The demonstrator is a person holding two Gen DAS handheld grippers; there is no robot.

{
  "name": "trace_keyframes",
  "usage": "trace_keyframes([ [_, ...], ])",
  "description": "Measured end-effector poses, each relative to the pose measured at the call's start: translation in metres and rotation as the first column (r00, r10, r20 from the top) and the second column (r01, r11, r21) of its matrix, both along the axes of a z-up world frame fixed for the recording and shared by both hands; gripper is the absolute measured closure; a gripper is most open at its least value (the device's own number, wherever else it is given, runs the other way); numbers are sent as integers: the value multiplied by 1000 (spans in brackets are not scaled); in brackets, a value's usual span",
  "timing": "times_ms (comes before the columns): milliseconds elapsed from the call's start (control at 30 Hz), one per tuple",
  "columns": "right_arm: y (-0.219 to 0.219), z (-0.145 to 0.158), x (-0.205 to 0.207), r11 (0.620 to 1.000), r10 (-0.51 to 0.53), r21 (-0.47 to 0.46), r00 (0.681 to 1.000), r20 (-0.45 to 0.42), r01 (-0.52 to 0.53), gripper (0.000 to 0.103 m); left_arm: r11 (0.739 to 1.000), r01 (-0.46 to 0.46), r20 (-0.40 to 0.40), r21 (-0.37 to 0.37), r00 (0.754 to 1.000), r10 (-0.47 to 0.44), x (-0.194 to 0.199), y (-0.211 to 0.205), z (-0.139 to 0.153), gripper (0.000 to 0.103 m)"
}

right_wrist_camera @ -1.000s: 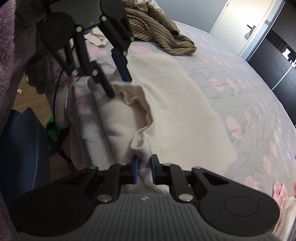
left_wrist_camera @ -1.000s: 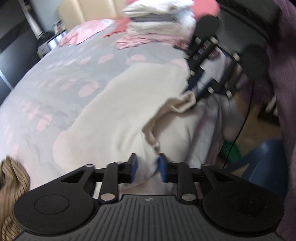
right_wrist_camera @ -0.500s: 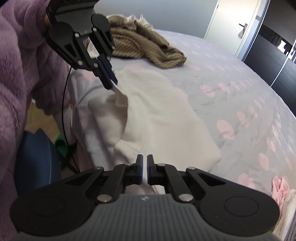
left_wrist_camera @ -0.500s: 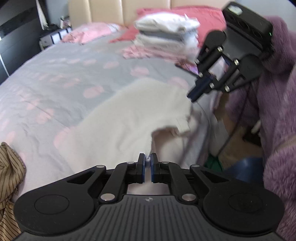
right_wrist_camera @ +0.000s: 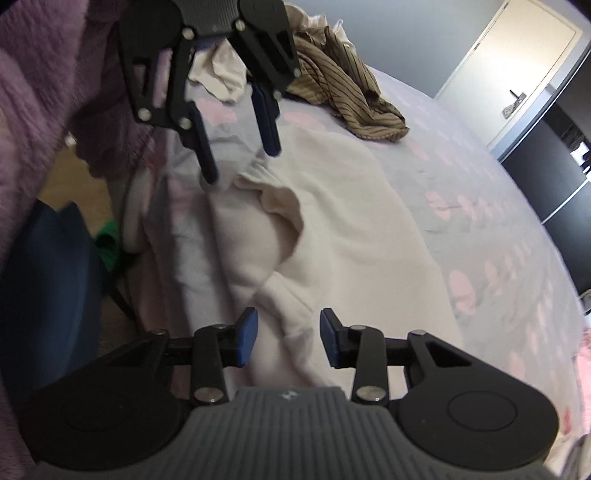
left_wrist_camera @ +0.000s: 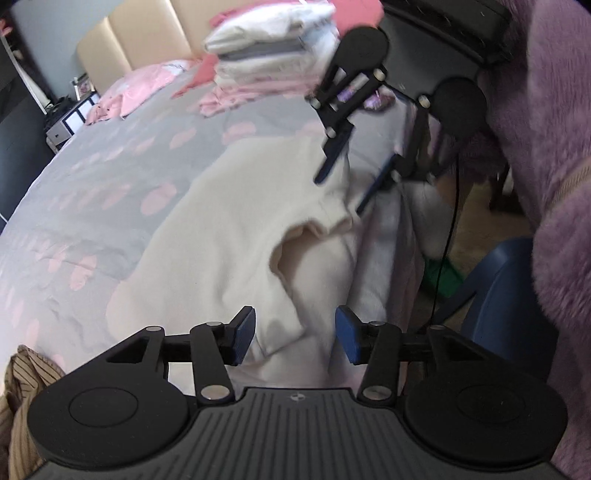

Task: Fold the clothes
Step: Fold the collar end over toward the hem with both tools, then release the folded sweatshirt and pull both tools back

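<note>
Step in hand, by judgement: release after a fold on the cream fleece garment (left_wrist_camera: pixel 236 229), spread near the side edge of the grey bed with pink blotches (left_wrist_camera: pixel 110 192). Stack of folded white and pink clothes (left_wrist_camera: pixel 273 48) at 12 o'clock in the left view, by the beige padded headboard (left_wrist_camera: pixel 147 33). Crumpled brown striped shirt (right_wrist_camera: pixel 343 92) at 1 o'clock in the right view, unfolded.

Left tongs (left_wrist_camera: pixel 295 334): spread, jaws just opened, blue pads clear of the cloth; garment corner lying loose between them, not pinched. Right tongs (right_wrist_camera: pixel 288 336): likewise spread, jaws just opened, a rolled hem between the pads but untouched. Each pair visible in the other view, at 1 o'clock in the left view and 11 o'clock in the right, poised over the far end of the gaping, puckered garment edge.

Pose: both tools tilted steeply downward toward the bed edge, facing each other along the garment's near side; purple fleece sleeve (left_wrist_camera: pixel 546 110) behind the right tool.

Next move, by judgement: fresh pinches on the lumpy edge, then flattening or a second fold. Blue plastic chair (left_wrist_camera: pixel 509 295) beside the bed, off the work.
</note>
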State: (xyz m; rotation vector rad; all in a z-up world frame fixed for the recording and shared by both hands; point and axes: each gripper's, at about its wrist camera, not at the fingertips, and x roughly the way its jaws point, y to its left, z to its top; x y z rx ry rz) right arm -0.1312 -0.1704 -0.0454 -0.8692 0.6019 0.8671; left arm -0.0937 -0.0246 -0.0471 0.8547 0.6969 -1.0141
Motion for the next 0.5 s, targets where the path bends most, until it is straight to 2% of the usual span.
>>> trace_keyframes([
  [100,3,-6,4,999,5,-35,1000,15,-4,79,997,-20,45,68,999,17,2,-6,-12,65],
  [200,5,-11,6,998,13,-58,1000,21,-12,86,997,-31,49,66,998,28,3,-12,-17,72],
  [267,1,-5,10,999,-2,-39,1000,1,2,89,998,-24,49,65,999,21,2,-15,-18,87],
  [300,-1,-1,13,1000,-16,-21,1000,-12,15,90,998,-35,34,47,999,33,3,-15,-15,88],
  [367,-10,10,18,999,-48,10,998,-31,48,90,998,-64,-25,-14,998,64,9,-8,-4,100],
  [433,-22,21,23,996,-78,30,995,-59,80,91,993,-81,-85,-85,994,74,13,-1,8,100],
  [500,-32,27,25,994,-93,45,991,-92,98,91,990,-85,-121,-112,990,72,14,1,13,100],
])
